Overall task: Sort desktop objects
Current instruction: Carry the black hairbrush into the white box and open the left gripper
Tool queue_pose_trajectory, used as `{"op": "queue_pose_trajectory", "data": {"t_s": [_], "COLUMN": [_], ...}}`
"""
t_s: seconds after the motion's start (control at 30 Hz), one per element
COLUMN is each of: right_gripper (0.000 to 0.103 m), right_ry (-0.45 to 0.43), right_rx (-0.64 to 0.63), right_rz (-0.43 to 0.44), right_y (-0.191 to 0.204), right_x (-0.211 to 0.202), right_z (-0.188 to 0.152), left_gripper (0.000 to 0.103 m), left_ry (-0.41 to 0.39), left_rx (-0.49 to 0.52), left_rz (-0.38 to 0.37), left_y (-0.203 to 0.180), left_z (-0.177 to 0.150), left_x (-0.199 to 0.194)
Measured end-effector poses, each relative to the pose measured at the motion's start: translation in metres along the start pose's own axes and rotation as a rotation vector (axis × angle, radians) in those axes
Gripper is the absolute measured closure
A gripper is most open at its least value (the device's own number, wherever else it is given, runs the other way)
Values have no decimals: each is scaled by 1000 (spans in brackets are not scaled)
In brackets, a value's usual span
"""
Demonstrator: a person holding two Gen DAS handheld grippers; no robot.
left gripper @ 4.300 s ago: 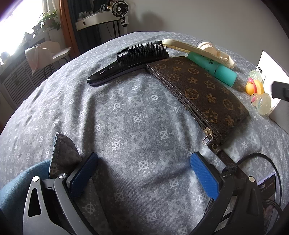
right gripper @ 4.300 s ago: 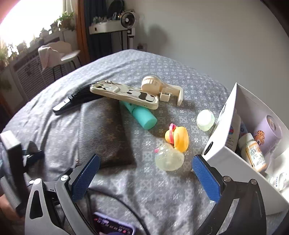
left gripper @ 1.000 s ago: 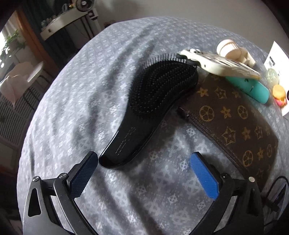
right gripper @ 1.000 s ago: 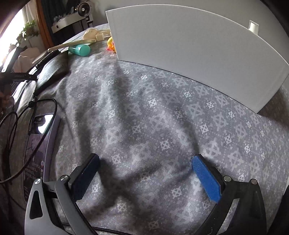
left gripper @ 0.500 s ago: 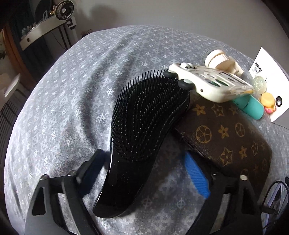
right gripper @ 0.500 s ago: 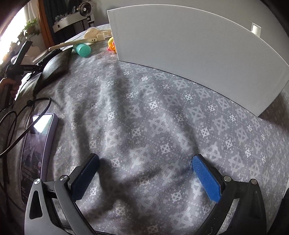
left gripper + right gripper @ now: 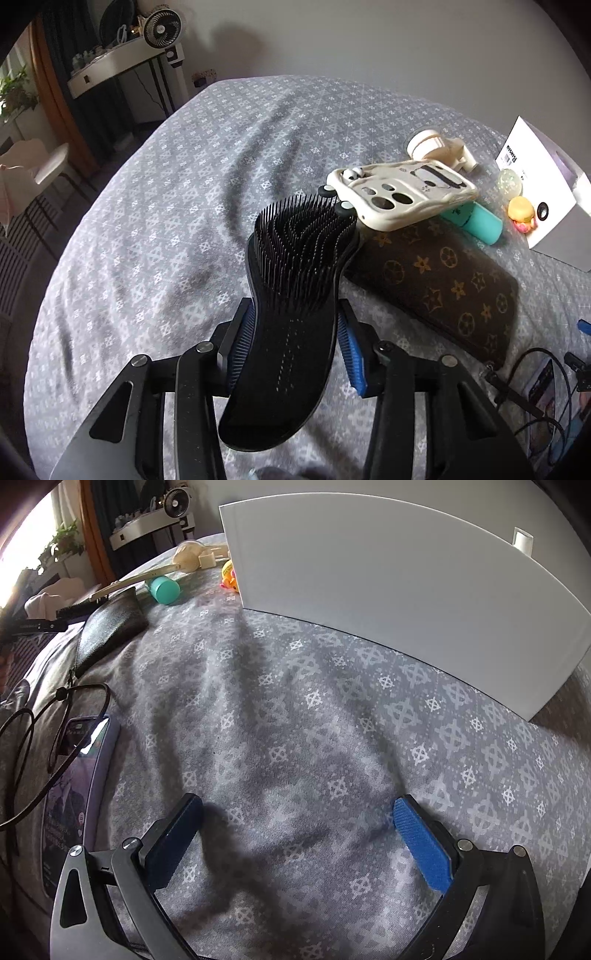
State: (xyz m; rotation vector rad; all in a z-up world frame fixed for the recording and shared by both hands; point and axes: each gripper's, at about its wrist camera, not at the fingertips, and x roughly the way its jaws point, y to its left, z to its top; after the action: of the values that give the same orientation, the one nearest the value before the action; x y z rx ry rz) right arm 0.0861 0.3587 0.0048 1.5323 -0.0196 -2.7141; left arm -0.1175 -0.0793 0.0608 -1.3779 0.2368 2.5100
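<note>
A black hairbrush (image 7: 295, 280) lies handle-first between the blue pads of my left gripper (image 7: 294, 317). The jaws are closing and the pads press on both sides of the handle. The bristle head tilts up off the grey cloth beside a brown patterned pouch (image 7: 443, 280). A cream phone case (image 7: 402, 192) rests on the pouch and on a teal bottle (image 7: 480, 219). My right gripper (image 7: 297, 812) hangs open over bare cloth, with nothing between its fingers, in front of the white box (image 7: 388, 565).
By the white box (image 7: 546, 206) sit a yellow duck toy (image 7: 521, 212), a clear ball (image 7: 509, 182) and a cream holder (image 7: 436, 146). A phone (image 7: 77, 775) with a looping black cable (image 7: 44, 720) lies to the left of my right gripper.
My left gripper moved in over the brush handle, closed from wide open onto it and rose, tipping the brush up. The right gripper has stayed where it was.
</note>
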Motion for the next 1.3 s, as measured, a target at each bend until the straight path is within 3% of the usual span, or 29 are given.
{"op": "queue_pose_trajectory", "data": {"t_s": [0.07,0.1,0.13,0.37,0.47,0.5,0.57,0.63,0.67,0.87,1.0,1.1,1.3], "right_gripper": [0,0,0,0,0,0,0,0,0,0,0,0,0], "right_ry": [-3,-4,-5,-15,-19,-21,-25,-30,-32,-19,-18,-18,-25], "right_rx": [3,4,5,12,16,18,22,29,32,9,6,2,-1], "right_rz": [-1,0,1,7,13,16,24,34,39,7,6,4,0], "right_y": [4,4,4,8,8,7,5,3,3,11,10,8,9], "right_x": [0,0,0,1,0,-1,-3,-4,-4,0,1,2,3], "right_z": [0,1,1,0,-1,-2,-3,-4,-5,-2,-2,-2,-2], "left_gripper": [61,74,102,102,101,94,69,11,5,2,2,2,2], "left_ry": [-20,-29,-24,-141,-151,-143,-125,-130,-137,-13,69,117,107], "left_rx": [-14,-13,-11,41,44,30,-8,-58,-89,-287,-321,-353,-350], "left_rz": [-3,-7,-15,-43,-30,-17,8,31,42,85,175,200,285], "left_y": [2,1,0,-33,-48,-52,-51,-44,-39,-5,5,12,27], "left_z": [4,6,8,32,44,47,50,46,43,29,20,19,42], "left_x": [-16,-25,-33,-110,-126,-126,-122,-118,-115,-64,-17,13,50]}}
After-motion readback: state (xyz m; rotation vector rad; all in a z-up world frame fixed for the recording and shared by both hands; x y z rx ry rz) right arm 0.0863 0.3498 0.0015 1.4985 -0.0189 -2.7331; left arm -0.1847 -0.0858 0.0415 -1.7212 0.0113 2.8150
